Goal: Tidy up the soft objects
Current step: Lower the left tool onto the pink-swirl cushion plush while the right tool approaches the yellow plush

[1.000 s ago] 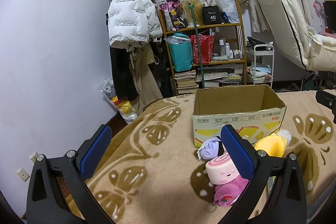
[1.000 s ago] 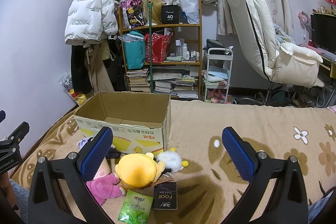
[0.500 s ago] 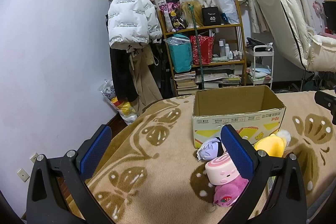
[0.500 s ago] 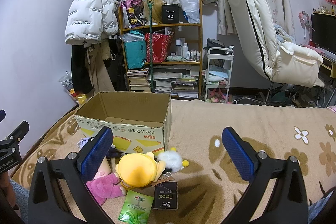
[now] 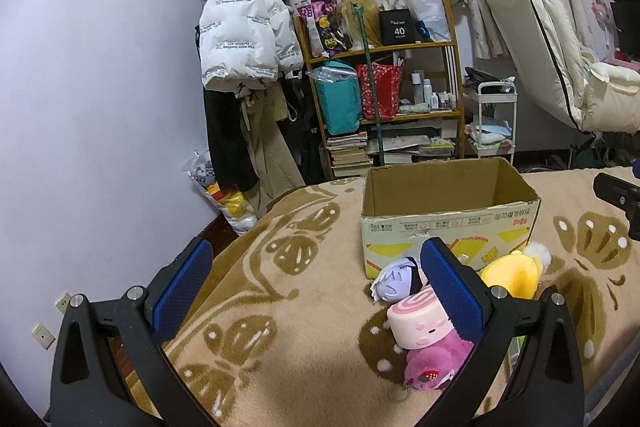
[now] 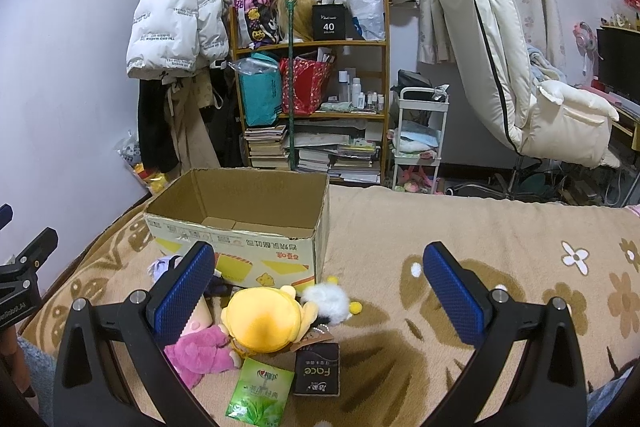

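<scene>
An open, empty cardboard box (image 5: 448, 227) (image 6: 240, 247) stands on the blanket-covered bed. In front of it lie soft toys: a yellow plush (image 6: 262, 323) (image 5: 510, 275), a pink plush (image 6: 200, 351) (image 5: 436, 363), a pink-and-white roll plush (image 5: 416, 319), a purple plush (image 5: 394, 277) and a white fluffy ball (image 6: 324, 301). My left gripper (image 5: 316, 279) is open and empty, left of the toys. My right gripper (image 6: 316, 279) is open and empty, above the yellow plush.
A green sachet (image 6: 260, 393) and a dark "Face" packet (image 6: 318, 373) lie in front of the toys. Behind the bed stand a cluttered shelf (image 6: 312, 99), a white trolley (image 6: 418, 139), hanging coats (image 6: 176, 27) and a cream recliner (image 6: 516, 83).
</scene>
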The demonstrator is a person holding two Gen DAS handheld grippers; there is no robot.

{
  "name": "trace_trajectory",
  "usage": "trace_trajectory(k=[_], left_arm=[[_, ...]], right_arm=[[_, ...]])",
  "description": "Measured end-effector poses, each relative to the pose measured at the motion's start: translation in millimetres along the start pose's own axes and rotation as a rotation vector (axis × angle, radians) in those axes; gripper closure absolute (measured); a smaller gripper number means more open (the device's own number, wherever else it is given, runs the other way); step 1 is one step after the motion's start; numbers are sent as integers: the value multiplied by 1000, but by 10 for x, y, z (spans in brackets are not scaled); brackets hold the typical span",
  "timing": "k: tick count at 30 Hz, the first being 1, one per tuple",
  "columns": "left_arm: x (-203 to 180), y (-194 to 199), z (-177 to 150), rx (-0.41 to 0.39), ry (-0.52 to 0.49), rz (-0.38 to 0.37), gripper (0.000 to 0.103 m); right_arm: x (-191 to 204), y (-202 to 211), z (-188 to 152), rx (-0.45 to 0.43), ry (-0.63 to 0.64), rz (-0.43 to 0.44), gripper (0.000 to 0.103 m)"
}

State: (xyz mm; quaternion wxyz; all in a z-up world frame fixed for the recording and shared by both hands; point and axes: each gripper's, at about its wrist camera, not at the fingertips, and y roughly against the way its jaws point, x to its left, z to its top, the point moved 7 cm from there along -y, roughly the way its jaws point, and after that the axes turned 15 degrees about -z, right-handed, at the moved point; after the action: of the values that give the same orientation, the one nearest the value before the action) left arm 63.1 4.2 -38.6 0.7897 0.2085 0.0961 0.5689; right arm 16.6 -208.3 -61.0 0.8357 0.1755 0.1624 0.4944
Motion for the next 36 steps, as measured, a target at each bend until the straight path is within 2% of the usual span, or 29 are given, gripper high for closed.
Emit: trace_trajectory(k=[17, 36], left_arm=[[-364, -265, -63, 90, -75, -62, 0], [-634, -941, -277, 235, -17, -128, 0]], right_arm=[[22, -132, -24, 67, 32, 9, 0], [318, -597, -169, 166, 108, 27, 0]])
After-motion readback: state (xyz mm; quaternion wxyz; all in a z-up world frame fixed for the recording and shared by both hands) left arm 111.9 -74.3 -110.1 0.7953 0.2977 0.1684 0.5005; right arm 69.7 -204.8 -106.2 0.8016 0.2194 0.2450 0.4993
